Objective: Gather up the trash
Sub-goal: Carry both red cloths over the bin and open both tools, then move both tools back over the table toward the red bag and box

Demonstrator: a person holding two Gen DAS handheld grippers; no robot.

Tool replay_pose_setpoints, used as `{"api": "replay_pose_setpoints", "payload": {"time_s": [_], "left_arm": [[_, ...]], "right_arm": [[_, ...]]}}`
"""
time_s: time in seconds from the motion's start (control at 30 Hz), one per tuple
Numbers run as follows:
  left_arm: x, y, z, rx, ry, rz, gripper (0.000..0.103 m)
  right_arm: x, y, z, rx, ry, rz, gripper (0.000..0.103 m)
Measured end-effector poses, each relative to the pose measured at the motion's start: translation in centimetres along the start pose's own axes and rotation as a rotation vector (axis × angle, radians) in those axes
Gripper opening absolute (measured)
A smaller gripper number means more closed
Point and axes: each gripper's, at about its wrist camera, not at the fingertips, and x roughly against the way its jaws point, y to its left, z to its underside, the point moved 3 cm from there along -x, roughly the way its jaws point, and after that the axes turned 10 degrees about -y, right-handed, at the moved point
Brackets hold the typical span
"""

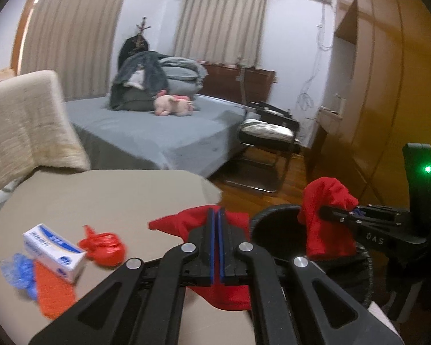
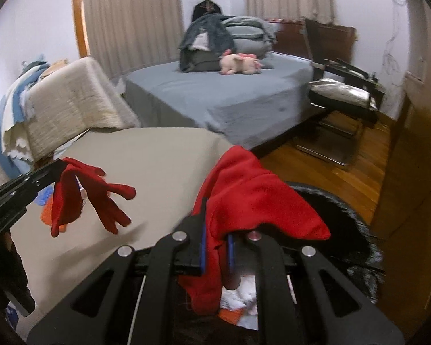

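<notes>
My left gripper (image 1: 216,215) is shut on a red glove (image 1: 175,221) and holds it over the beige table (image 1: 115,195); from the right wrist view the glove (image 2: 71,198) hangs with its fingers down. My right gripper (image 2: 215,230) is shut on a second red cloth (image 2: 250,195) above the black trash bin (image 2: 344,230); in the left wrist view this cloth (image 1: 324,210) hangs over the bin (image 1: 275,230). On the table lie a white and blue box (image 1: 54,250), a red plastic piece (image 1: 105,247), a blue wrapper (image 1: 17,270) and an orange sheet (image 1: 54,290).
White and orange scraps (image 2: 238,302) lie in the bin. A cloth-draped chair back (image 1: 23,126) stands at the table's left. Beyond are a grey bed (image 1: 158,126) with a pink plush toy (image 1: 175,105), a metal chair (image 1: 267,143) and a wooden wardrobe (image 1: 388,86).
</notes>
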Motion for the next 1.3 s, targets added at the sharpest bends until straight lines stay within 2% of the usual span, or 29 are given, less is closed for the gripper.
{"api": "replay_pose_setpoints", "payload": {"time_s": [0.3, 0.6, 0.67, 0.7, 0.73, 0.8, 0.83, 0.97, 1.03, 1.2, 1.3], "left_arm": [[-2.9, -7.1, 0.1, -0.044, 0.014, 0.142, 0.002], [-5.9, -11.6, 1.1, -0.07, 0.043, 0.205, 0.002], [-6.6, -12.0, 1.4, -0.068, 0.061, 0.222, 0.002], [-7.0, -12.2, 1.6, -0.069, 0.071, 0.225, 0.002], [-7.2, -12.3, 1.8, -0.064, 0.08, 0.229, 0.005], [-7.5, -12.2, 2.3, -0.056, 0.104, 0.232, 0.024], [-7.4, -11.9, 2.5, -0.052, 0.107, 0.227, 0.041], [-7.4, -10.8, 3.5, -0.048, 0.136, 0.206, 0.05], [-7.1, -10.3, 3.7, -0.048, 0.14, 0.194, 0.052], [-5.7, -8.4, 3.9, -0.058, 0.125, 0.136, 0.071], [-4.6, -6.7, 3.7, -0.05, 0.109, 0.091, 0.08]], "right_arm": [[2.6, -5.3, 0.8, -0.042, -0.021, 0.086, 0.01], [3.3, -7.7, 1.7, -0.047, -0.018, 0.127, 0.01], [2.9, -8.0, 2.0, -0.053, -0.003, 0.126, 0.014], [2.5, -8.4, 2.4, -0.059, 0.009, 0.137, 0.022], [2.0, -8.5, 2.7, -0.067, 0.024, 0.144, 0.036], [1.2, -9.1, 3.7, -0.084, 0.071, 0.148, 0.042], [1.1, -9.2, 4.1, -0.085, 0.086, 0.154, 0.043], [0.8, -9.5, 5.9, -0.096, 0.141, 0.171, 0.05], [1.0, -9.3, 6.4, -0.098, 0.146, 0.18, 0.06], [1.7, -8.2, 6.0, -0.09, 0.105, 0.201, 0.086], [2.2, -6.9, 5.0, -0.089, 0.052, 0.176, 0.091]]}}
